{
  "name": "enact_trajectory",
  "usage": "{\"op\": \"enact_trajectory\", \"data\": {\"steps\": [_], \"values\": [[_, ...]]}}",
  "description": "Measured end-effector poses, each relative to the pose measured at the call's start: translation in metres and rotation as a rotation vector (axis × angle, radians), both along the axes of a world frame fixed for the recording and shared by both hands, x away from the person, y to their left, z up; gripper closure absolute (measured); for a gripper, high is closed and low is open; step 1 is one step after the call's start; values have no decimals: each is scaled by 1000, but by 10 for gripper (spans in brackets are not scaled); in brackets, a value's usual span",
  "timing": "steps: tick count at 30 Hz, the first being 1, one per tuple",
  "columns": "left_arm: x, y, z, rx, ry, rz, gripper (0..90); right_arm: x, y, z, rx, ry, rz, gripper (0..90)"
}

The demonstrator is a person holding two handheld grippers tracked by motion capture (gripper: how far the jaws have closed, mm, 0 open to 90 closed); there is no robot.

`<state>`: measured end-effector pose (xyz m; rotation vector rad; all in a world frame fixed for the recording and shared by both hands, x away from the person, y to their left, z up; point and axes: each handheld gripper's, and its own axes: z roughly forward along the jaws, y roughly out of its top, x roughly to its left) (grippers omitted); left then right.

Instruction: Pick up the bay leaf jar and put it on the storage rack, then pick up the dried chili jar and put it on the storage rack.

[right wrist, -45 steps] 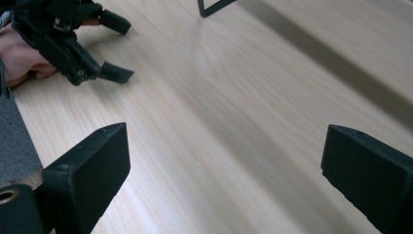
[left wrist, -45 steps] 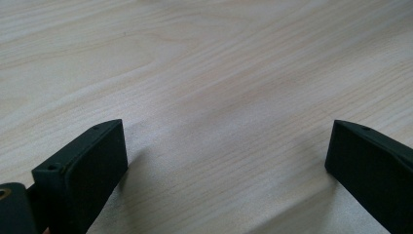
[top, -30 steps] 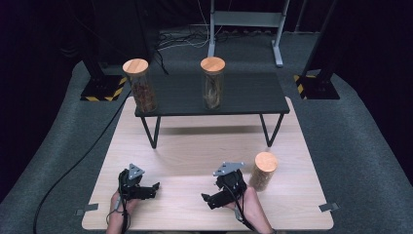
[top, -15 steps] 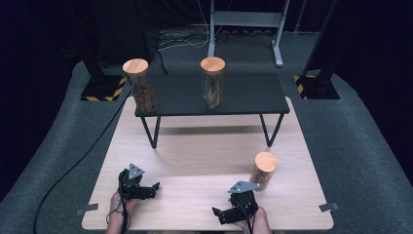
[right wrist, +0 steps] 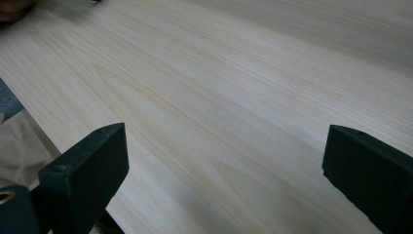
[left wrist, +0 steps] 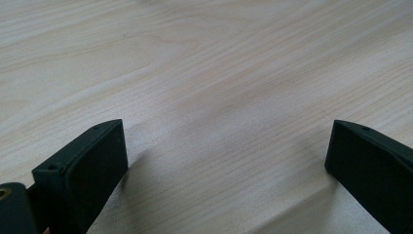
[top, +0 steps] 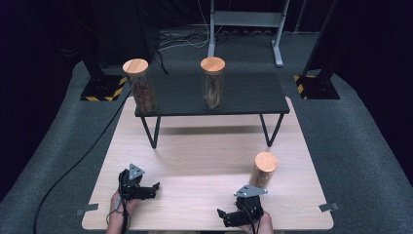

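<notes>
Right tool [top: 229,218] sits low at the near edge of the counter [top: 204,165], jaws wide, nothing between them; its own view has bare wood grain between the two black jaws. Left tool [top: 146,189] rests on the counter too, jaws equally wide and empty, pointing toward the right tool.

Jar [top: 263,170], wooden lid, stands upright on the counter just beyond the right tool's body, on its outer side, near but apart from it. Long axis vertical. The right tool's jaws point away from the jar, toward the left tool, so the jar lies behind and to the side of the jaw opening, not ahead of it.

Right hand [top: 260,225] is clearly the nearer one; left tool is well apart from the jar.

Judgement: any grasp of the jar would call for turning the right tool round toward it and closing across the glass side, jaws level, since the axis is upright.

Two more lidded jars, [top: 140,85] and [top: 213,82], stand on the black shelf [top: 253,97] far beyond both tools.
</notes>
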<state>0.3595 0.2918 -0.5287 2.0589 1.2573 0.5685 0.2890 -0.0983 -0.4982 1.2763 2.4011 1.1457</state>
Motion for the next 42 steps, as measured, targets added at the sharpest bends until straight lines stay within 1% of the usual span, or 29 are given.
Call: {"op": "enact_trajectory", "data": {"steps": [9,17,22,26,29,32,35,40,42], "values": [[0,0,0,1,-1,0,12,-3,-6,-1,0,-1,-17,21],[0,0,0,2,-3,0,12,-8,-17,-1,4,-3,-59,21],[0,0,0,3,-3,0,12,-12,-27,-1,-8,-5,-94,21],[0,0,0,2,-1,0,12,-15,-37,-1,-30,-2,-120,20],[-1,0,0,2,-2,0,12,-16,-44,0,-67,-6,-148,19],[-1,0,0,3,-3,0,12,-15,-50,2,-83,-12,-173,17],[-1,0,0,2,-2,0,12,-14,-55,4,-118,-24,-203,13],[-1,0,0,3,-3,0,12,-11,-62,7,-146,-38,-244,0],[-1,0,0,3,-3,0,12,-10,-64,7,-147,-41,-252,0]]}}
